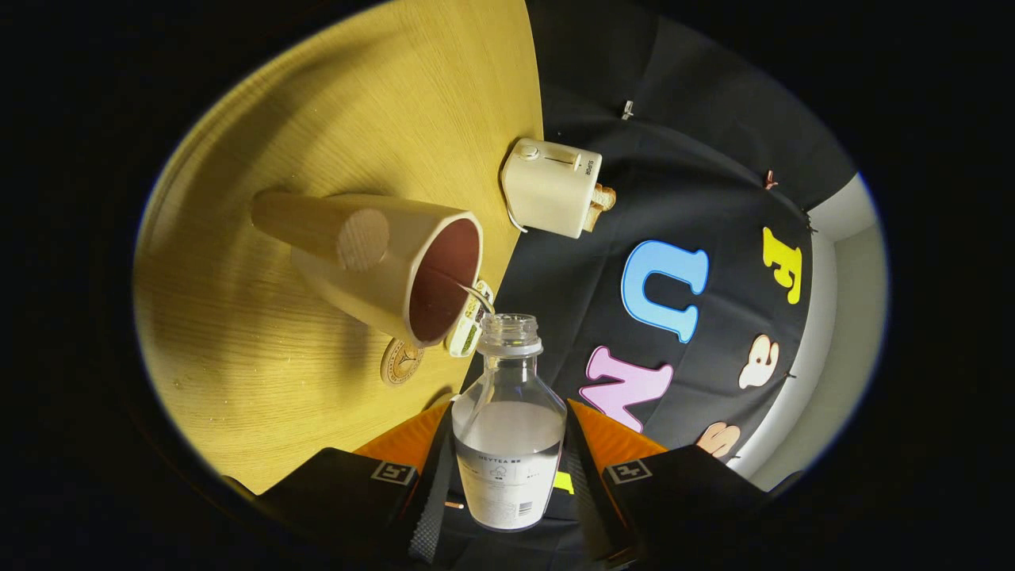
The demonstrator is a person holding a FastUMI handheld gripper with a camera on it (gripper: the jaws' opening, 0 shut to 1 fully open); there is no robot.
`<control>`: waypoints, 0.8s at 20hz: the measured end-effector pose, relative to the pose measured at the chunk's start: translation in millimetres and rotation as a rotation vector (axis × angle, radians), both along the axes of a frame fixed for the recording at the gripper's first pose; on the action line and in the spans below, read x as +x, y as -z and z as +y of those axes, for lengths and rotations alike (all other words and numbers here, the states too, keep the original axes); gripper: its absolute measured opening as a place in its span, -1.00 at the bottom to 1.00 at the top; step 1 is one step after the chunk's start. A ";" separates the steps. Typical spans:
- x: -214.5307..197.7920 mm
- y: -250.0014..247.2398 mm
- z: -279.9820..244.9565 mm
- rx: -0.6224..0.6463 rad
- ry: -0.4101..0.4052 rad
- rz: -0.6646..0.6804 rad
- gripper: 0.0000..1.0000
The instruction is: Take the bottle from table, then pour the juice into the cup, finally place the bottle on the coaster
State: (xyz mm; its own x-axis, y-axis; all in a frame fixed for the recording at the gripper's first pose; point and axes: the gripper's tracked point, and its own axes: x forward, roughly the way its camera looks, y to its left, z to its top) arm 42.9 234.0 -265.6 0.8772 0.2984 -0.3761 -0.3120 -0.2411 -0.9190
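Note:
A clear bottle with no cap, about half full of white liquid, sits between my fingers; my gripper is shut on its body. The whole scene looks rolled sideways, so the bottle is tipped over relative to the table. Its open mouth lies just beside the rim of a beige cup with a dark red inside, which stands on the wooden table. A small round coaster lies on the table by the cup's rim side, just ahead of my left finger. I cannot tell whether any liquid is flowing.
A cream toaster with a slice of bread in it stands on the table beyond the cup, near the table's edge. A small white and green object lies between the cup and the bottle's mouth. The black cloth wall is past the table.

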 end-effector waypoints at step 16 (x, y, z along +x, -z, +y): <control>5.0 3.2 -0.3 -0.051 -0.037 -0.008 0.43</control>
